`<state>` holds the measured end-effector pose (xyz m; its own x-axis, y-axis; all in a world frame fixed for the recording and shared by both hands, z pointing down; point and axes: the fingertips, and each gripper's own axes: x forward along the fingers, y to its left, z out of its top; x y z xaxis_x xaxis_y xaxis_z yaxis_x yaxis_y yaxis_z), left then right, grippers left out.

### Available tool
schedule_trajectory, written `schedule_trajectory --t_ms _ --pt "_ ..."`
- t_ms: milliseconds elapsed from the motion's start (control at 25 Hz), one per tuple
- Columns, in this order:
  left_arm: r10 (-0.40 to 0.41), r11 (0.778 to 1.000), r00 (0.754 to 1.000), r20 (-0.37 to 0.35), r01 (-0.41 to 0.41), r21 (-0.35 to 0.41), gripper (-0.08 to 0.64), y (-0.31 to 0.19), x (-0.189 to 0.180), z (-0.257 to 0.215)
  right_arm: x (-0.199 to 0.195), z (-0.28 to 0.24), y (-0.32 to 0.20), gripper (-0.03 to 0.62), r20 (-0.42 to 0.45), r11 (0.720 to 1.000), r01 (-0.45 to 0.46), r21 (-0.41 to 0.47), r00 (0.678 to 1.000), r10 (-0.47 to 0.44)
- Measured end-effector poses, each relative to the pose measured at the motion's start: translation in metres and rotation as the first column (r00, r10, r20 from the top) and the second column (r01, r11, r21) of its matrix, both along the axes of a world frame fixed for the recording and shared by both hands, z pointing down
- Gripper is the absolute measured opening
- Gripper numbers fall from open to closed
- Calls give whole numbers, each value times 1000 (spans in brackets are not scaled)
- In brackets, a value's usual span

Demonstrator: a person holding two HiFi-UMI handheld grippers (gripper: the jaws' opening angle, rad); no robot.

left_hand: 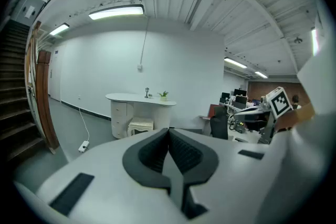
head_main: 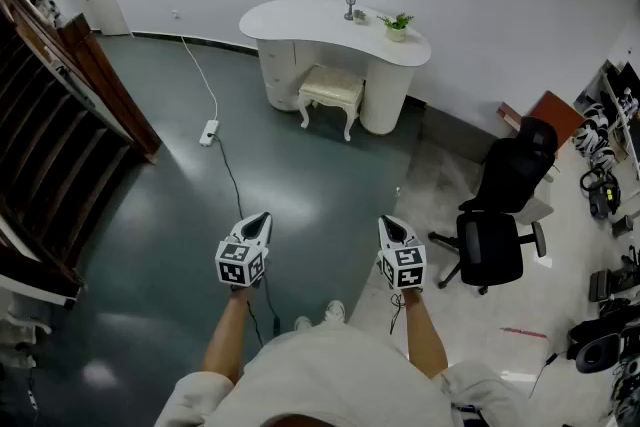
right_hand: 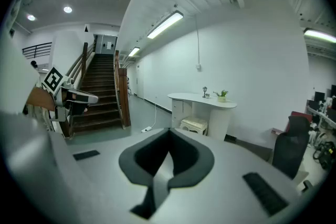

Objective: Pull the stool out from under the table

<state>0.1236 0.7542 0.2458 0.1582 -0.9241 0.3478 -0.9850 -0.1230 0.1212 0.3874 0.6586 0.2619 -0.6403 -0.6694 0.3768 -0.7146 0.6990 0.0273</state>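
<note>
A: Nearest the lens is the person's pale shirt [head_main: 340,370], cut off by the bottom edge. Bare forearms run up from it to the left tongs [head_main: 258,216] and right tongs [head_main: 390,222]. State of each?

B: Both are pressed together with nothing pinched. Each gripper view shows the dark pads meeting along one seam.

A: Stool [head_main: 331,92]?

B: It is at the front of the curved white worktop [head_main: 300,19], with its back part tucked under the top. The cream seat and two front legs are clear. The rear legs are hidden. It stands well apart from both tongs, across the grey floor [head_main: 170,245].

A: Other obscured items?

B: The stairs [head_main: 45,150] are cut by the left edge. The gear [head_main: 610,185] along the right edge is cropped and too jumbled to identify. The small stemmed object [head_main: 351,5] beside the plant [head_main: 397,26] on the worktop is too small to name. The cable [head_main: 232,177] from the power strip [head_main: 209,132] disappears behind the left tongs. Only the shoe tips [head_main: 335,311] show above the shirt.

A: Any writing?

B: The marker cubes [head_main: 241,261] carry black-and-white square codes, not letters. Other print is too small to read.
</note>
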Motion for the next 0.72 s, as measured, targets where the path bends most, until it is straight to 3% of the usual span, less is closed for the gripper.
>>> schedule_trajectory --t_ms 720 --pt "-5 1000 1000 1 5 -4 11 -6 -3 6 -4 9 -8 -3 -1 1000 -4 -12 1000 4"
